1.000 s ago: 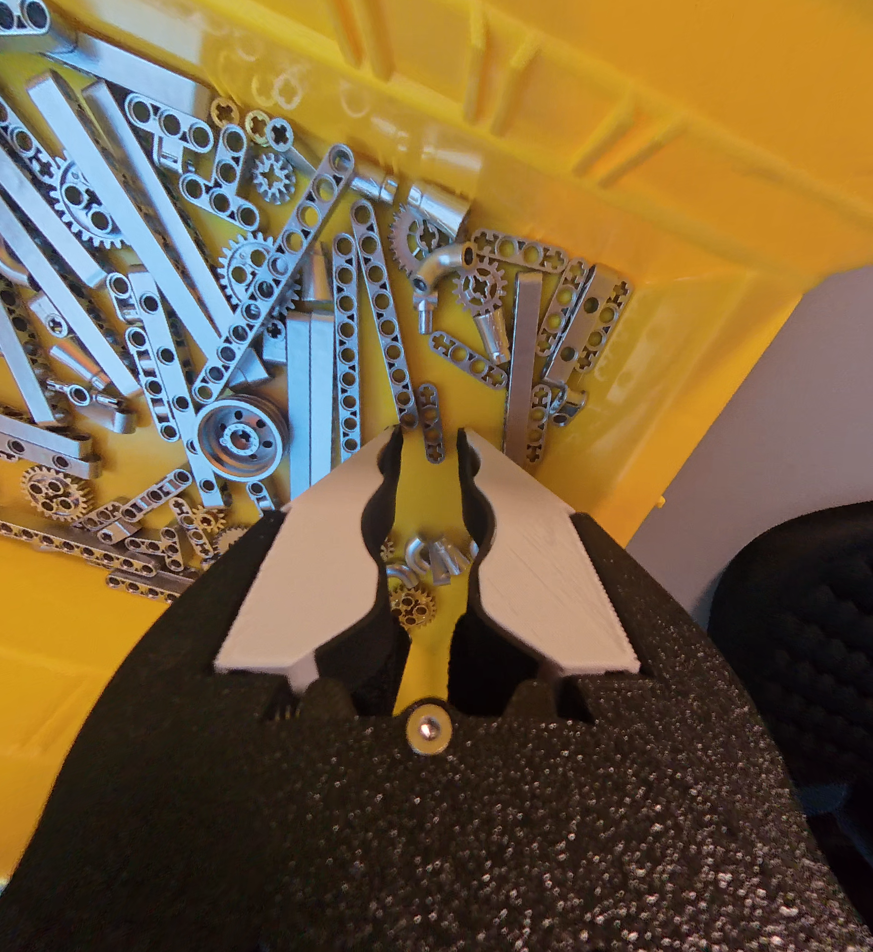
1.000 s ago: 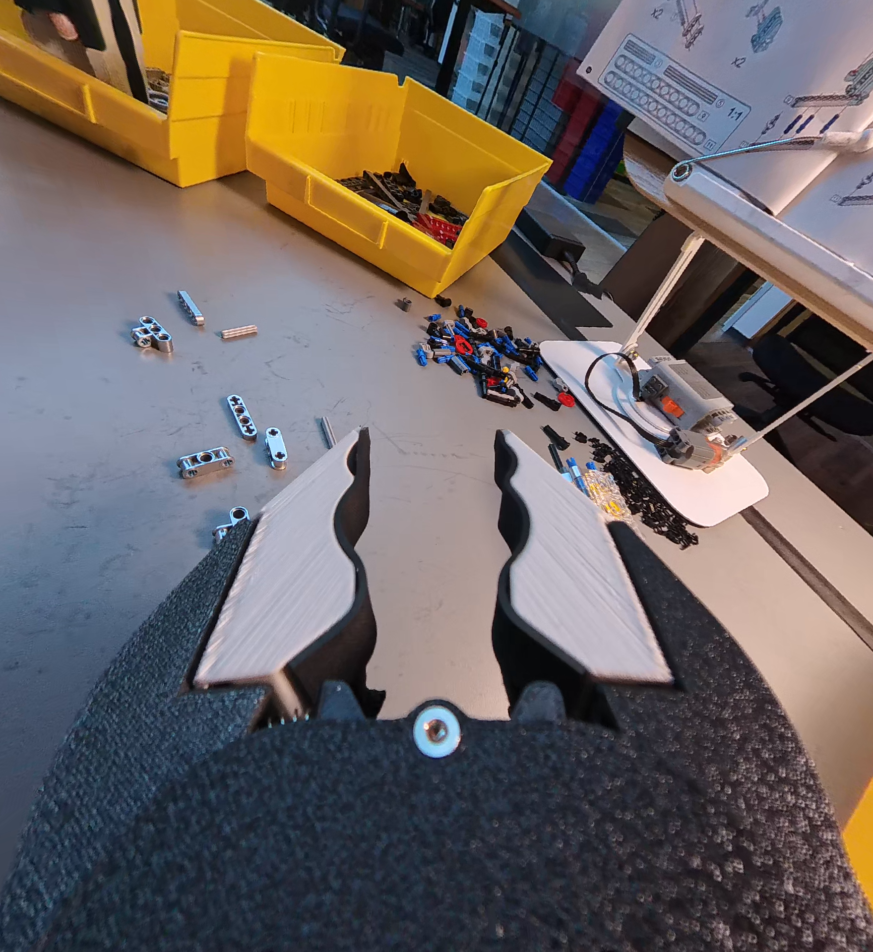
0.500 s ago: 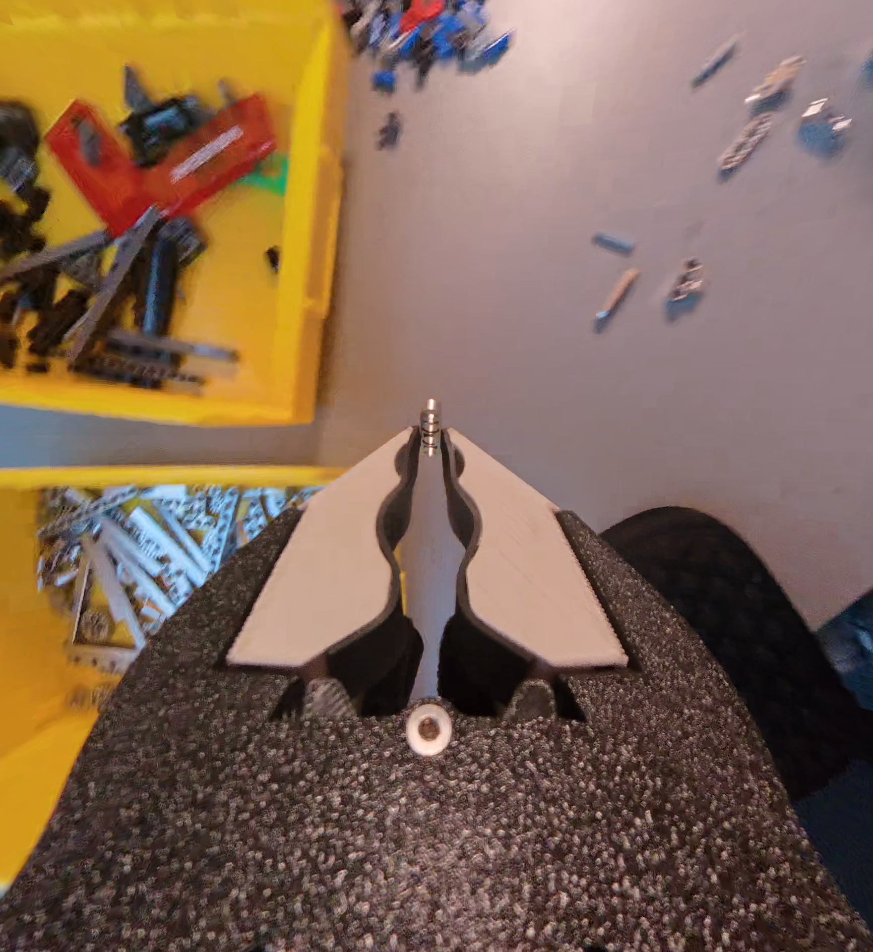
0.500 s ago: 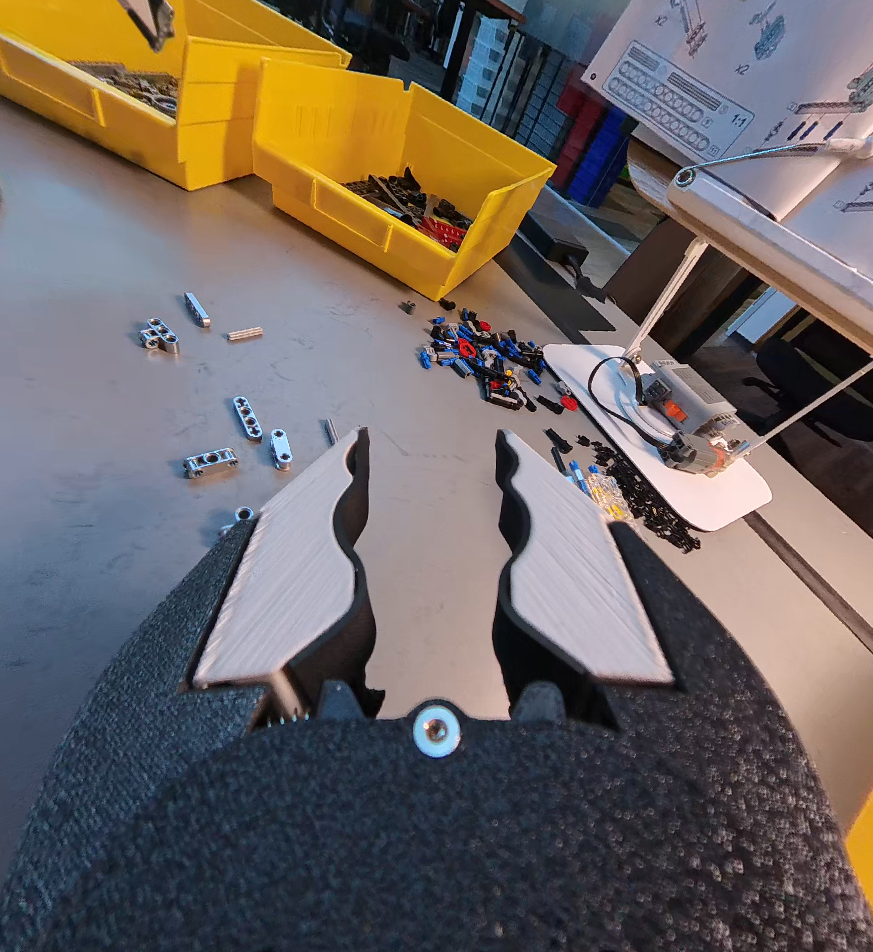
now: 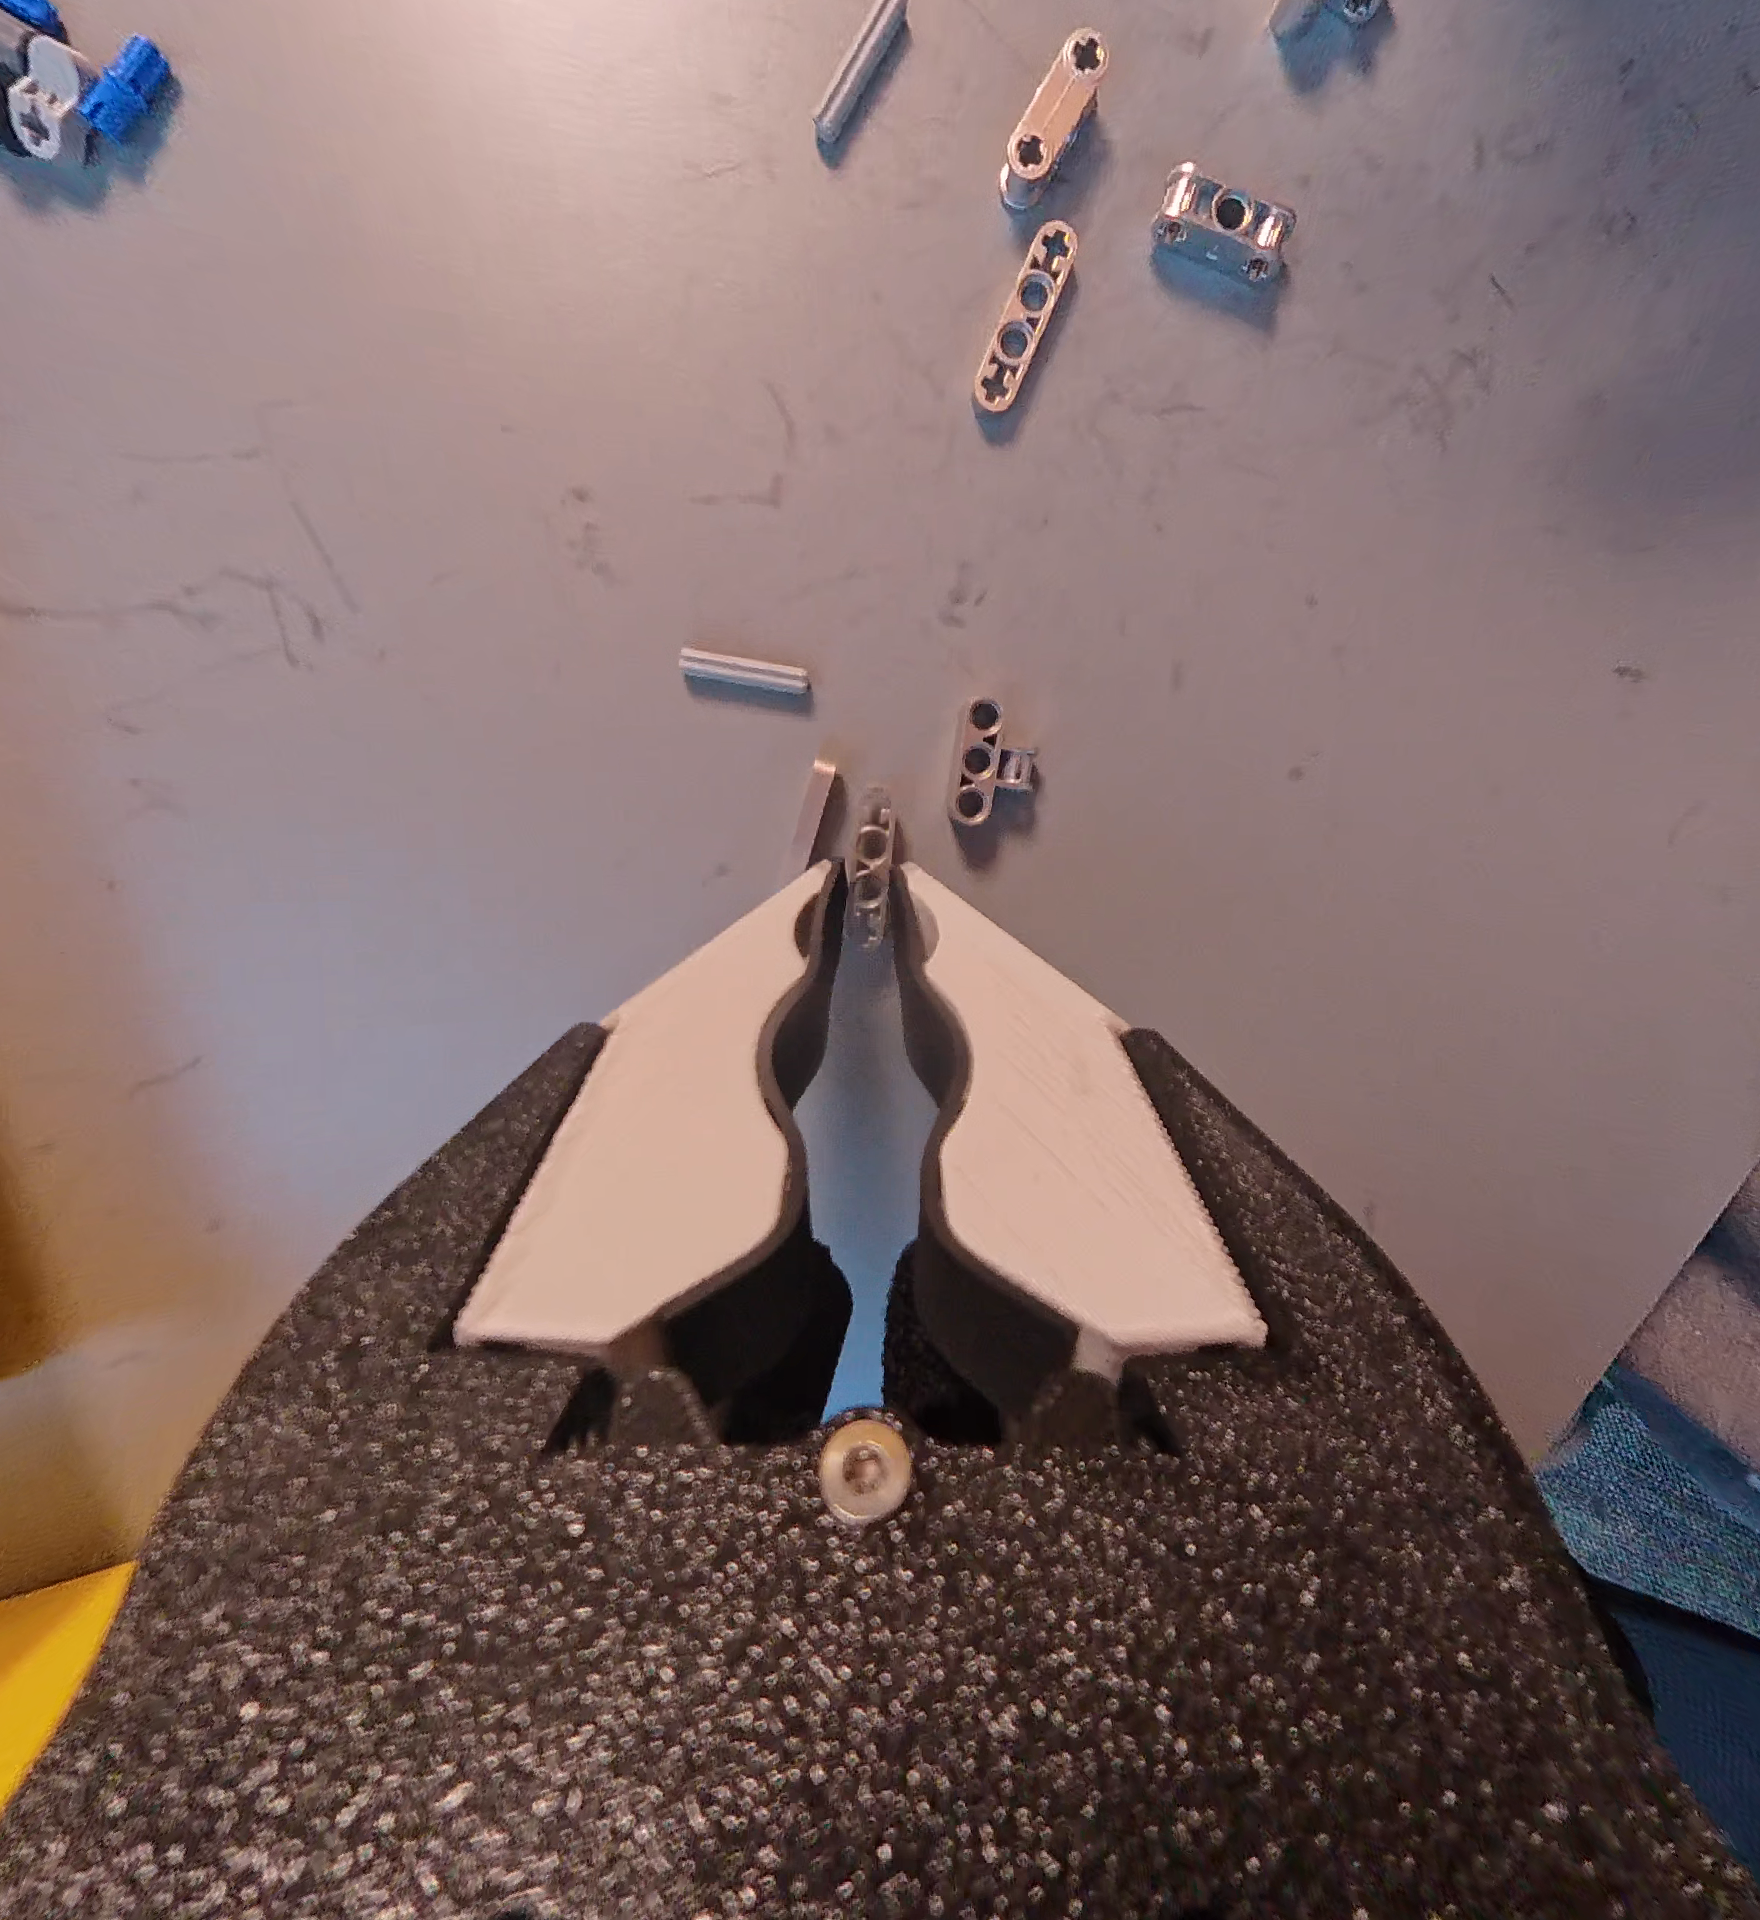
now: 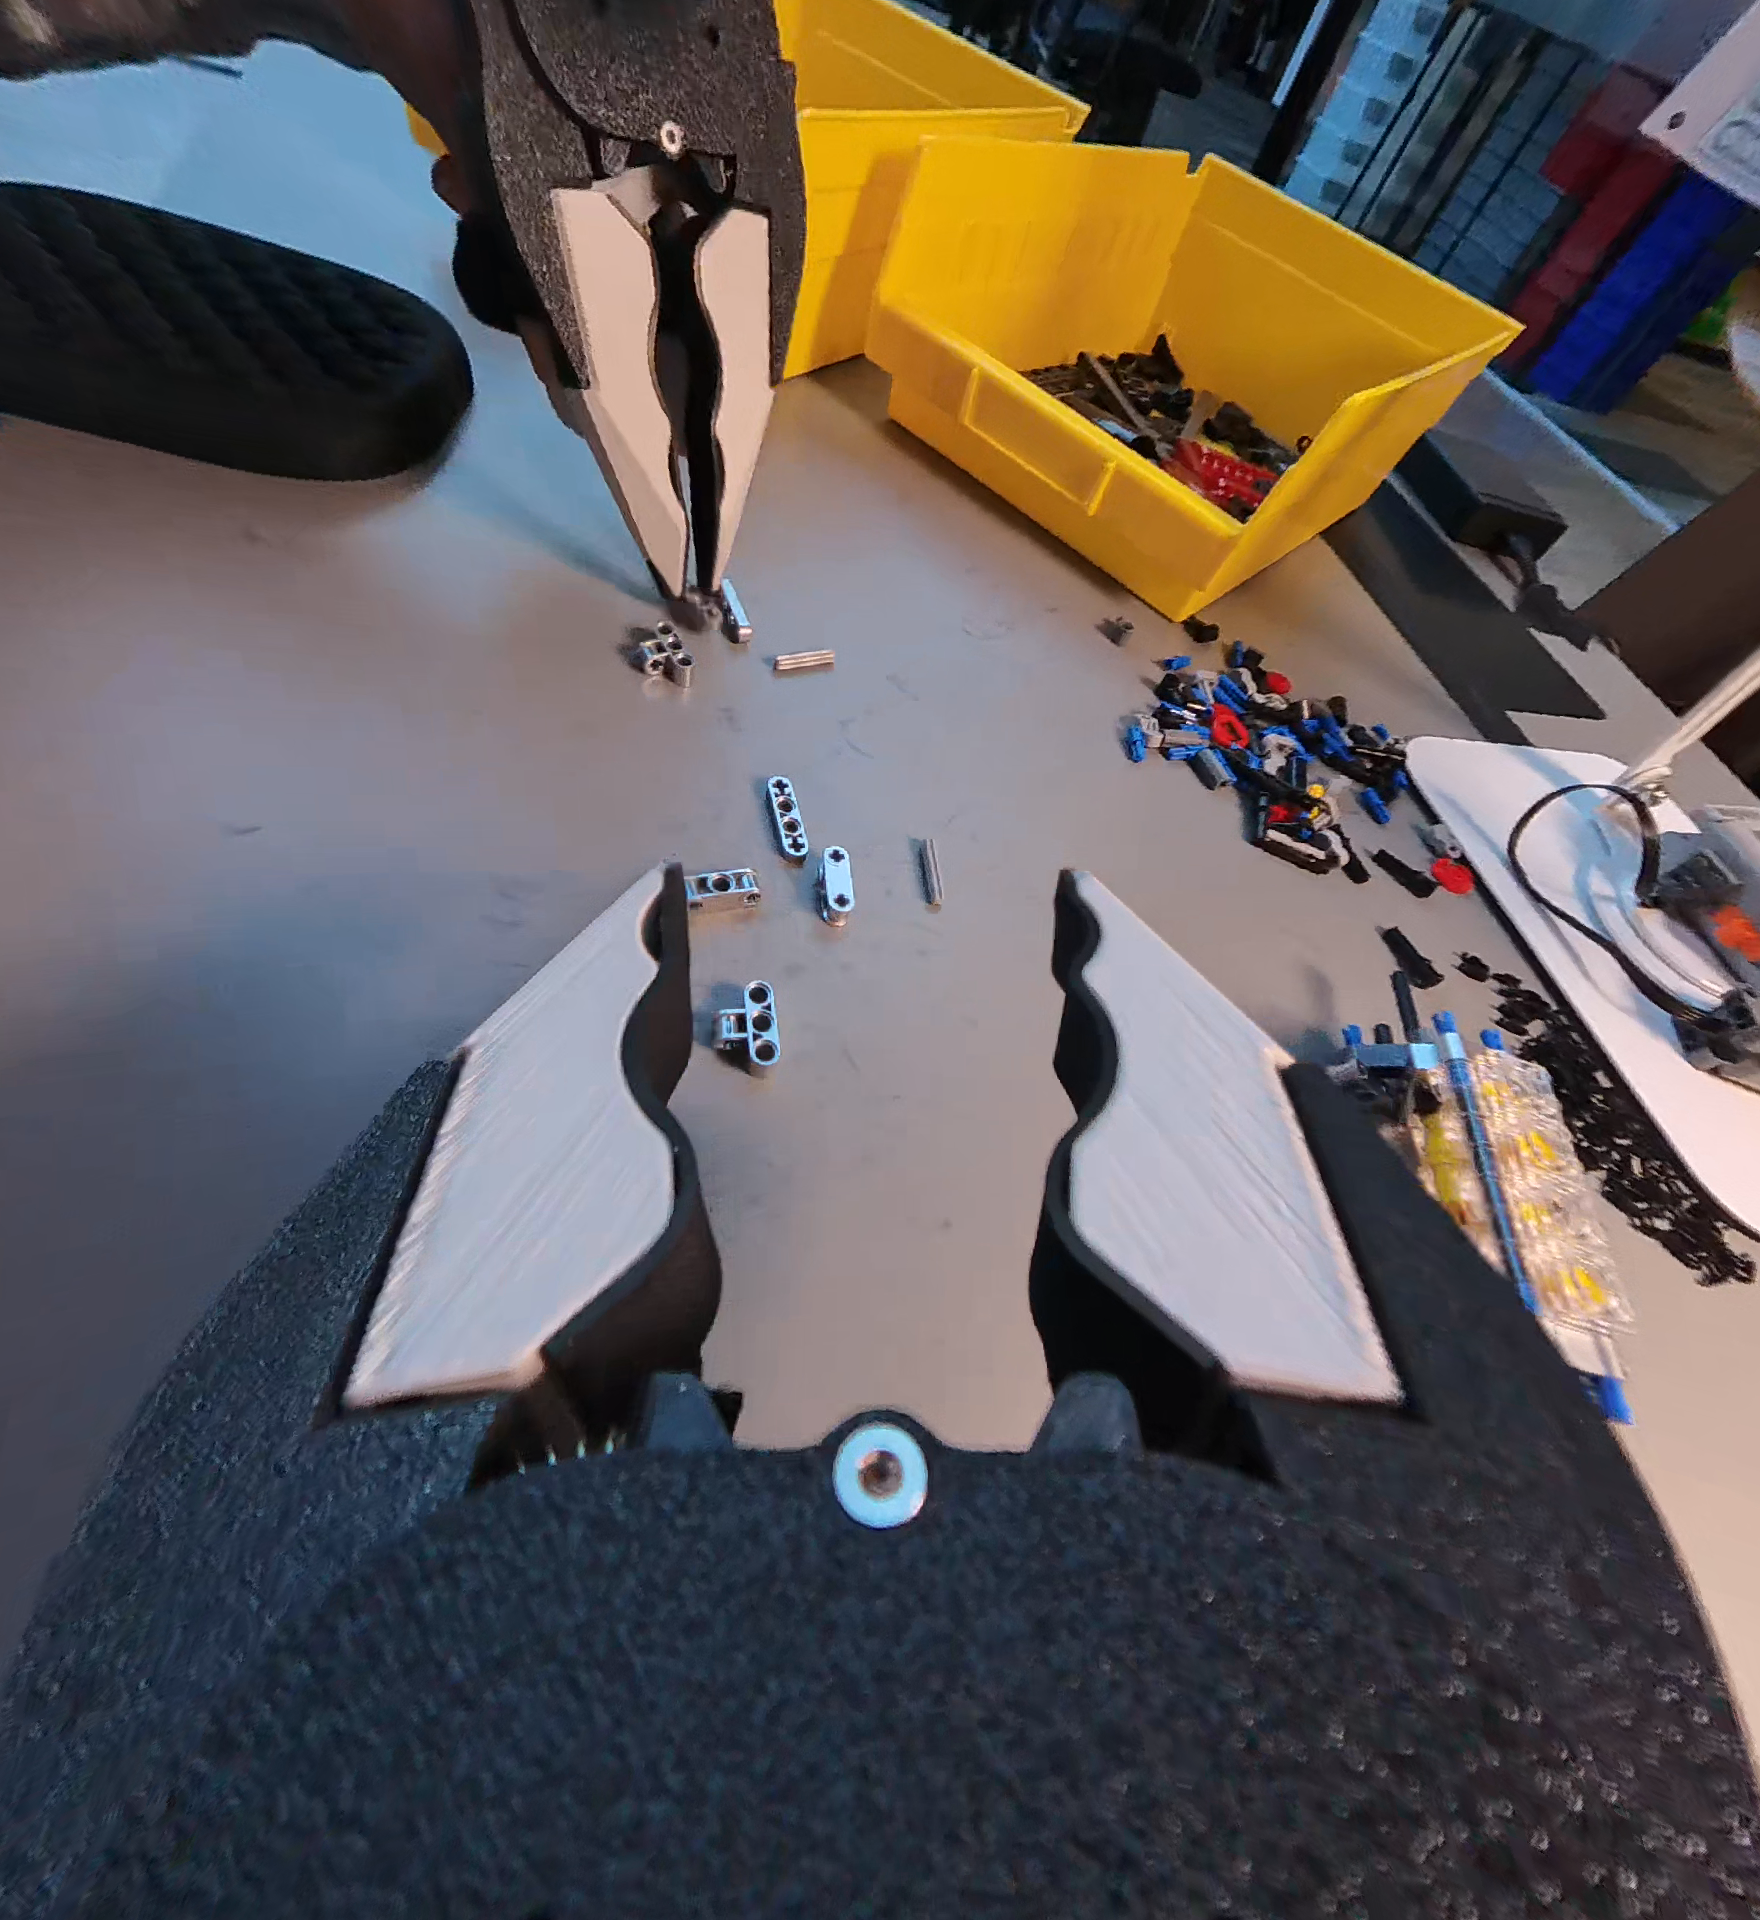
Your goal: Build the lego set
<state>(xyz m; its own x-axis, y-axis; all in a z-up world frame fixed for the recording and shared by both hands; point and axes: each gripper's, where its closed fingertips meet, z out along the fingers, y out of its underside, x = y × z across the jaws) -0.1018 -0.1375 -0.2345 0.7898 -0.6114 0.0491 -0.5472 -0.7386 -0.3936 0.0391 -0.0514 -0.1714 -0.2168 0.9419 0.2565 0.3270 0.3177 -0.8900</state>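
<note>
— Left hand-held gripper (image 5: 868, 868) first: what is it doing?
— Its jaws are clenched on a small grey holed beam (image 5: 871, 854), pinched edge-on at the very tips, right down at the grey tabletop (image 5: 336, 468). In the right wrist view the same gripper (image 6: 691, 601) points straight down, with the beam's end at the surface.

— What lies about it?
— A grey three-hole connector (image 5: 985, 764) sits just beside the tips, a short grey axle (image 5: 746, 670) lies near, and a thin grey strip (image 5: 816, 808) lies by the left finger. Farther off are a four-hole beam (image 5: 1027, 317), a two-hole link (image 5: 1055, 104) and a chunky grey block (image 5: 1224, 220).

— And the right hand-held gripper (image 6: 871, 904)?
— Released, jaws wide apart and holding nothing, above the tabletop. Another grey three-hole connector (image 6: 751, 1023) lies between its fingers, near the left one.

— Any brands or writing?
— None legible. Beyond are a yellow bin (image 6: 1208, 343) of dark and red parts, a pile of blue and black pieces (image 6: 1260, 753) and a white tray (image 6: 1541, 997) carrying a cabled grey unit.
</note>
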